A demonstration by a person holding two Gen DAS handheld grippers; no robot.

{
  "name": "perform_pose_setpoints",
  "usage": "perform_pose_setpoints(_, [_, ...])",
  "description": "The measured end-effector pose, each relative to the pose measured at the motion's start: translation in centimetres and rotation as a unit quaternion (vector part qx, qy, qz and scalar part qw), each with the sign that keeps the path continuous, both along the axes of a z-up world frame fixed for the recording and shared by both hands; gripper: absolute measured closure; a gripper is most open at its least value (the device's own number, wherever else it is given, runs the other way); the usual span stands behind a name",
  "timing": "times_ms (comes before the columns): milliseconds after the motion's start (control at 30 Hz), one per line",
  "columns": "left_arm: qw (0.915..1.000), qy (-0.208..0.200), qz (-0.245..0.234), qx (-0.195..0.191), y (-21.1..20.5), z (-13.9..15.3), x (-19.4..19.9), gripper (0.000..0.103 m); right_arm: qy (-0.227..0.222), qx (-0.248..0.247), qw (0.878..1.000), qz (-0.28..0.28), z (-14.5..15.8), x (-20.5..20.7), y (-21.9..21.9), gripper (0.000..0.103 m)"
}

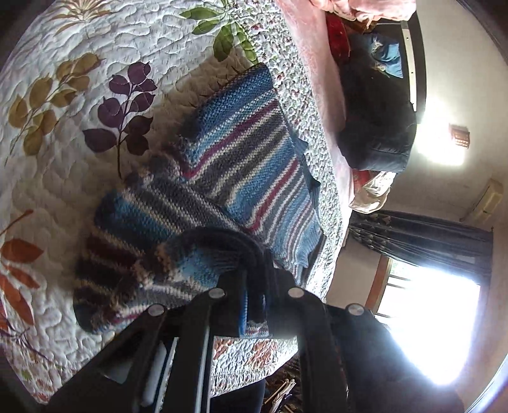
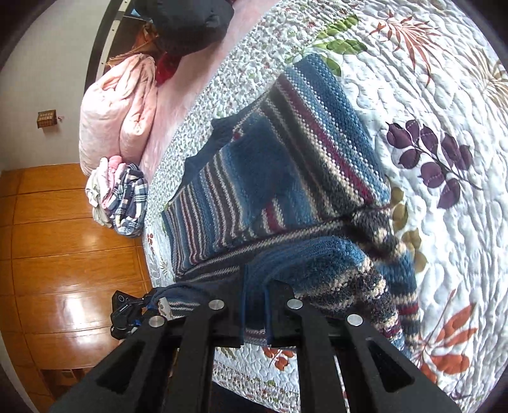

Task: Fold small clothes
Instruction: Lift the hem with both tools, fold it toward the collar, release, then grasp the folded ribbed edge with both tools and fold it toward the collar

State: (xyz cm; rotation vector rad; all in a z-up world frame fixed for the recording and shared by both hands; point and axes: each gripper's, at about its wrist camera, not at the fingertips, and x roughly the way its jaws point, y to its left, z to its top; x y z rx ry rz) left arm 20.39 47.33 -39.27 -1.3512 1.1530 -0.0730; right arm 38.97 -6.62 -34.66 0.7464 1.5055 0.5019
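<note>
A small knitted sweater point(image 1: 241, 152) with blue, grey, white and maroon stripes lies on a white quilt printed with leaves point(image 1: 63, 95). My left gripper point(image 1: 254, 286) is shut on a raised fold of its knit, near the lower edge. In the right wrist view the same sweater point(image 2: 285, 178) spreads over the quilt point(image 2: 444, 95), one part lifted and doubled over toward the camera. My right gripper point(image 2: 255, 298) is shut on that lifted striped fold. The other gripper point(image 2: 127, 311) shows at the lower left, holding the sweater's edge.
A pink duvet point(image 2: 117, 111) and a dark bundle point(image 2: 187, 22) lie at the bed's far side. A heap of plaid and pale clothes point(image 2: 120, 197) sits by the quilt's edge. Wooden floor point(image 2: 63, 254) lies beyond. A bright window point(image 1: 428, 317) and dark curtain point(image 1: 428, 238) are nearby.
</note>
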Motion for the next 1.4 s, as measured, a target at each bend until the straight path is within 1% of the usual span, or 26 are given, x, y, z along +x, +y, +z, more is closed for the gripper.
perform_pose_setpoints(67, [0.9999,0.01,-0.008,0.007,0.2,-1.1,1.5,0.096,0.002,-0.011,1.0,-0.002,-1.0,1.1,0.4,0.093])
perform_pose_setpoints(133, [0.9996,0.012,-0.022,0.013,0.2,-2.0,3.0,0.094,0.005,-0.022,1.0,-0.002,-1.9,1.9,0.5,0.088])
perform_pose_setpoints(167, [0.9994,0.01,-0.027,0.018,0.3,-2.2,3.6,0.093,0.008,-0.03,1.0,-0.001,-2.2,2.2,0.6,0.084])
perform_pose_setpoints(200, [0.9992,0.01,-0.033,0.022,0.4,-2.4,4.0,0.089,0.01,-0.032,0.999,0.002,-2.5,2.4,0.5,0.083])
perform_pose_setpoints(233, [0.999,0.008,-0.036,0.025,0.5,-2.3,4.3,0.086,0.011,-0.031,0.999,0.005,-2.5,2.6,0.4,0.08])
perform_pose_setpoints(267, [0.999,0.001,-0.035,0.027,0.6,-2.1,4.4,0.079,0.006,-0.031,0.999,0.008,-2.2,2.6,0.3,0.071])
perform_pose_setpoints(300, [0.9986,-0.01,-0.034,0.038,0.9,-1.6,4.4,0.066,-0.005,-0.029,1.0,0.011,-1.7,2.7,0.0,0.065])
perform_pose_setpoints(367, [0.9962,-0.034,-0.038,0.071,1.3,-0.2,4.0,0.051,-0.035,-0.03,0.999,0.022,-0.2,2.7,-0.5,0.064])
perform_pose_setpoints(433, [0.992,-0.058,-0.054,0.098,1.4,1.0,3.7,0.05,-0.071,-0.05,0.995,0.044,0.9,2.6,-0.8,0.063])
perform_pose_setpoints(500, [0.9819,-0.074,-0.091,0.149,1.0,2.1,3.8,0.048,-0.109,-0.085,0.987,0.08,1.4,2.3,-0.4,0.063])
perform_pose_setpoints(600, [0.9606,-0.074,-0.149,0.223,-0.3,2.7,5.0,0.046,-0.131,-0.115,0.978,0.118,0.9,2.2,0.7,0.063])
perform_pose_setpoints(667, [0.9459,-0.07,-0.182,0.259,-1.0,2.3,5.8,0.043,-0.141,-0.131,0.972,0.139,0.3,2.2,1.7,0.063])
perform_pose_setpoints(733, [0.932,-0.061,-0.215,0.285,-1.6,1.7,6.3,0.043,-0.146,-0.142,0.967,0.154,-0.4,2.5,2.6,0.063])
perform_pose_setpoints(800, [0.9237,-0.058,-0.239,0.294,-2.0,1.0,6.9,0.043,-0.146,-0.151,0.964,0.164,-1.1,2.9,3.3,0.063])
perform_pose_setpoints(867, [0.9159,-0.062,-0.258,0.301,-2.6,0.8,7.4,0.043,-0.139,-0.159,0.962,0.172,-1.9,3.3,3.7,0.058])
perform_pose_setpoints(900, [0.9122,-0.065,-0.268,0.303,-2.9,0.7,7.6,0.043,-0.136,-0.162,0.962,0.175,-2.3,3.4,3.8,0.058])
perform_pose_setpoints(967, [0.9073,-0.065,-0.282,0.305,-3.1,0.2,8.1,0.043,-0.129,-0.164,0.961,0.181,-2.9,3.5,4.0,0.058])
perform_pose_setpoints(1033, [0.904,-0.061,-0.292,0.307,-3.3,-0.4,8.3,0.045,-0.129,-0.165,0.96,0.186,-3.2,3.4,3.9,0.058])
perform_pose_setpoints(1067, [0.9022,-0.06,-0.296,0.308,-3.4,-0.5,8.3,0.049,-0.128,-0.163,0.96,0.186,-3.2,3.4,3.9,0.058])
perform_pose_setpoints(1100, [0.8993,-0.061,-0.299,0.313,-3.5,-0.6,8.3,0.062,-0.129,-0.163,0.96,0.186,-3.2,3.3,3.8,0.058])
perform_pose_setpoints(1133, [0.8965,-0.061,-0.303,0.318,-4.2,-0.8,8.4,0.07,-0.13,-0.163,0.96,0.186,-3.1,3.2,3.8,0.058])
perform_pose_setpoints(1167, [0.8954,-0.062,-0.302,0.322,-4.3,-0.7,8.2,0.082,-0.131,-0.165,0.959,0.188,-2.9,3.0,3.8,0.061])
perform_pose_setpoints(1200, [0.8972,-0.065,-0.298,0.319,-4.4,-0.7,8.1,0.092,-0.133,-0.171,0.958,0.19,-2.8,2.9,3.9,0.067])
perform_pose_setpoints(1233, [0.8991,-0.069,-0.293,0.318,-4.4,-0.6,8.0,0.094,-0.135,-0.171,0.957,0.193,-2.7,2.6,3.9,0.071])
perform_pose_setpoints(1300, [0.9026,-0.082,-0.278,0.319,-4.3,-0.1,7.5,0.095,-0.143,-0.175,0.954,0.195,-2.4,2.1,3.8,0.091])
perform_pose_setpoints(1400, [0.9088,-0.107,-0.251,0.315,-4.2,1.4,6.3,0.096,-0.16,-0.169,0.956,0.177,-1.1,1.3,3.1,0.093])
